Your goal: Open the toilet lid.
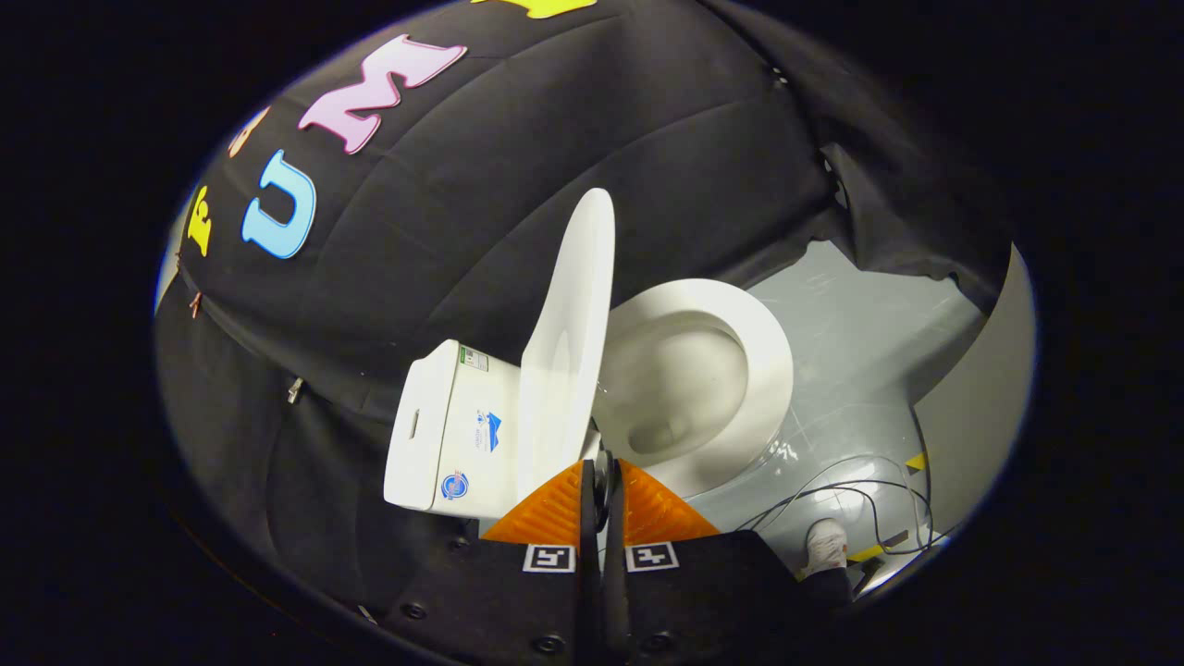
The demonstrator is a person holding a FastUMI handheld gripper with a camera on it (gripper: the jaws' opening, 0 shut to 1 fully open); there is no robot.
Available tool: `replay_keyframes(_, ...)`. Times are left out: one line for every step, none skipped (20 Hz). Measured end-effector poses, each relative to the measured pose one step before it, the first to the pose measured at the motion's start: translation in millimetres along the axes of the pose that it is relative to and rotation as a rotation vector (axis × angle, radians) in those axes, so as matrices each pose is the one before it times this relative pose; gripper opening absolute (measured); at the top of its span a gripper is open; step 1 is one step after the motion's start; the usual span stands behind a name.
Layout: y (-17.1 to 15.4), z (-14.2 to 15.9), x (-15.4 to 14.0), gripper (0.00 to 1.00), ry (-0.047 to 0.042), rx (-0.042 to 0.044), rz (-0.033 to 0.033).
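Observation:
The white toilet stands just beyond my fingers on the grey floor. Its lid [566, 342] is raised and stands upright between the tank [453, 425] and the open seat and bowl [703, 379]. My gripper [602, 467] is shut, its two fingers pressed together with only a thin dark slit between them. The fingertips sit right at the lid's lower near edge, by the bowl's rim. I see nothing white clamped between them.
Black cloth walls hang close behind and beside the tank. Right of the bowl lies grey floor [860, 351] with loose cables [860, 495] and yellow tape marks. A person's white shoe [826, 546] stands near the cables. A pale panel [980, 398] rises at the far right.

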State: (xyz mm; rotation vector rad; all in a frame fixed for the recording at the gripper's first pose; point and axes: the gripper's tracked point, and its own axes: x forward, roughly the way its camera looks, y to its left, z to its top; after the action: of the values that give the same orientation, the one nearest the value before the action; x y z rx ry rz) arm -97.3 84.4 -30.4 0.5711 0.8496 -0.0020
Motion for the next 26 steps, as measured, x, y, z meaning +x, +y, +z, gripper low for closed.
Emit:
replay_keyframes(7.94,-1.54,-1.46,0.06,-0.00020,-0.02720,-0.01669)
replay_keyframes(8.74,0.42,-1.55,0.06,0.00100,-0.01945,-0.02063)
replay_keyframes(7.47,1.05,0.50,0.06,0.00173,-0.01459,-0.01637)
replay_keyframes(8.47,0.65,0.19,0.06,0.00438,-0.01420,-0.01038)
replay_keyframes(9.43,-1.49,-2.94,0.07,0.00292,-0.01571,-0.00600)
replay_keyframes(10.77,-0.60,-2.14,0.07,0.00388,-0.01714,-0.00068)
replay_keyframes(10.31,-0.13,-1.29,0.07,-0.00035,-0.01179,-0.00572)
replay_keyframes(10.28,0.85,-1.92,0.07,-0.00042,-0.01330,-0.01299)
replay_keyframes(7.66,-0.10,0.25,0.07,-0.00248,-0.01800,-0.02031)
replay_keyframes(7.47,-0.33,-1.61,0.07,-0.00022,-0.01979,-0.02104)
replay_keyframes(9.19,-0.92,-3.09,0.07,-0.00415,-0.03079,-0.01361)
replay_keyframes(9.75,-0.58,-2.84,0.07,-0.00646,-0.02658,-0.00289)
replay_keyframes(12.43,2.06,-1.42,0.07,-0.00321,-0.02572,-0.00021)
replay_keyframes(11.01,1.09,-1.75,0.07,-0.00455,-0.01718,-0.00281)
replay_keyframes(10.68,0.19,-2.44,0.07,-0.00221,-0.02213,-0.00531)
replay_keyframes(10.26,0.37,-1.44,0.07,-0.00205,-0.01956,-0.00395)
replay_keyframes(11.23,2.34,0.35,0.07,0.00013,-0.01343,0.00115)
replay_keyframes(10.54,1.46,-1.03,0.07,0.00214,-0.01331,0.00040)
replay_keyframes(8.82,-0.36,0.10,0.07,-0.00108,-0.02608,-0.00798)
replay_keyframes(8.84,0.81,-0.30,0.07,-0.00455,-0.02453,-0.00982)
replay_keyframes(8.62,1.55,0.41,0.07,-0.01149,-0.01783,-0.01221)
replay_keyframes(7.92,1.31,-0.30,0.07,-0.00700,-0.01576,-0.01227)
replay_keyframes(8.94,0.33,1.12,0.07,-0.00919,-0.02146,-0.01061)
replay_keyframes(11.28,0.71,0.08,0.07,-0.00517,-0.02145,-0.00426)
replay_keyframes(10.55,1.07,-1.07,0.07,-0.00840,-0.02204,-0.00583)
replay_keyframes(10.89,1.08,0.28,0.07,-0.00837,-0.01518,-0.00499)
